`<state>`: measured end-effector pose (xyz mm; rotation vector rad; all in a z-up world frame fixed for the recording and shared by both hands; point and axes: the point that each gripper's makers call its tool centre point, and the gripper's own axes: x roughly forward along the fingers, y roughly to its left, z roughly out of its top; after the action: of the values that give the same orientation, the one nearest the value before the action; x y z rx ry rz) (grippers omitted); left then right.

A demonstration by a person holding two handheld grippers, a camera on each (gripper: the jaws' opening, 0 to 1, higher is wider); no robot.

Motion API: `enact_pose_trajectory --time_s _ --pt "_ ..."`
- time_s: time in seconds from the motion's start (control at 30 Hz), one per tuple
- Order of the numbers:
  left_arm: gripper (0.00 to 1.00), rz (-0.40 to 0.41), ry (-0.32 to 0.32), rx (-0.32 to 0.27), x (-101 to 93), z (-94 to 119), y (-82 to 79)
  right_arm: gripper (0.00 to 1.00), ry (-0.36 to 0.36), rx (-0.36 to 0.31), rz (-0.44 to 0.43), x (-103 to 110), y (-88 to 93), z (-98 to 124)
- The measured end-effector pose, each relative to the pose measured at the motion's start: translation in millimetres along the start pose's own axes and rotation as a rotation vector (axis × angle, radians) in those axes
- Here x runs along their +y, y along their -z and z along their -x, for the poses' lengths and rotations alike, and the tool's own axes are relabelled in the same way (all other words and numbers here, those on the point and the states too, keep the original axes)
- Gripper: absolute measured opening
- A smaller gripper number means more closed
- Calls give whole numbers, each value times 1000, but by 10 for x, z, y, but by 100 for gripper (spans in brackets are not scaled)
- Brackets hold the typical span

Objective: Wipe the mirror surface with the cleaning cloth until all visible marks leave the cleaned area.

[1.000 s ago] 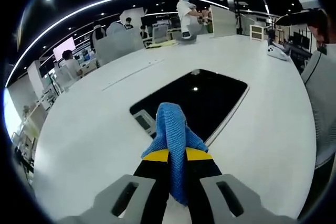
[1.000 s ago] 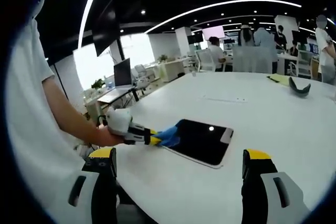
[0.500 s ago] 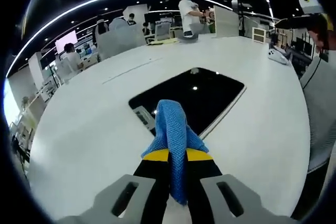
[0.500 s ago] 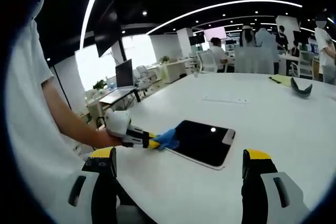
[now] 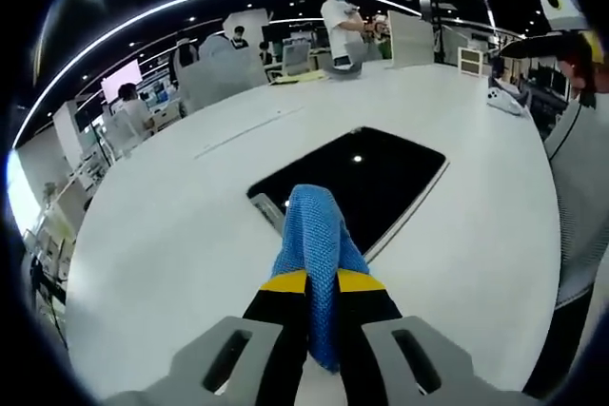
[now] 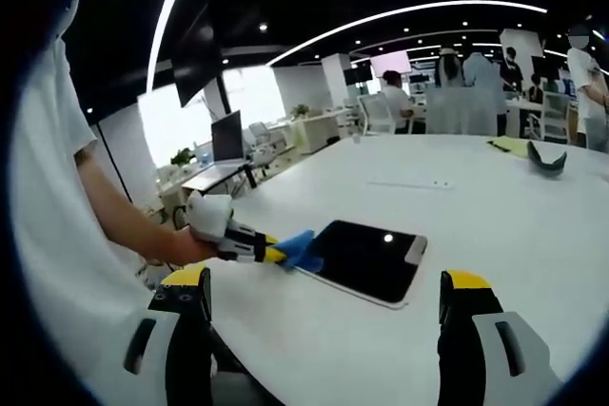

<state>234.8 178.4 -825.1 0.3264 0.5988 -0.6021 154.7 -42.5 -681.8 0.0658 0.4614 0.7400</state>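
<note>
Since earlier, left gripper (image 5: pixel 314 284), fingers clamped on the cleaning cloth (image 5: pixel 314 240), retreats to the mirror (image 5: pixel 366 178)'s 7 o'clock corner for wiping; right gripper (image 6: pixel 328 316) idles, fingers spread, above the table (image 5: pixel 162 235).

blue cloth (image 5: pixel 315 235) bunched, dark mirror (image 5: pixel 366 181) flat

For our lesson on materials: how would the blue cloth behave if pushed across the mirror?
The blue cloth, pinched in the left gripper, bunches and droops, so it is probably floppy. Its woven texture likely grips rather than slides on the mirror.
</note>
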Motion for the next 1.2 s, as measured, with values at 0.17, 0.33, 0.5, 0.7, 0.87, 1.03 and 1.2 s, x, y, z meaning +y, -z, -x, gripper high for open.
enact_pose_trajectory --time_s 0.17,0.33,0.5,0.7,0.87,1.03,1.2 --pt "6 -14 -5 -5 50 118 -1 100 -13 -3 -3 14 8 -39" --pt "7 -48 -6 -11 49 219 -18 100 -29 0 3 44 2 -97" --pt "7 -50 -14 -14 67 352 -30 100 -39 -7 4 71 -21 -131" --pt "7 2 -23 -10 93 547 46 100 -44 -3 4 73 -2 -149" --pt "7 9 -25 10 66 670 195 100 -48 2 7 82 1 -162" --pt "7 27 -25 30 29 762 318 100 -53 5 13 96 -9 -175" --pt "7 42 -20 42 -18 808 421 100 -56 10 17 120 -6 -184"
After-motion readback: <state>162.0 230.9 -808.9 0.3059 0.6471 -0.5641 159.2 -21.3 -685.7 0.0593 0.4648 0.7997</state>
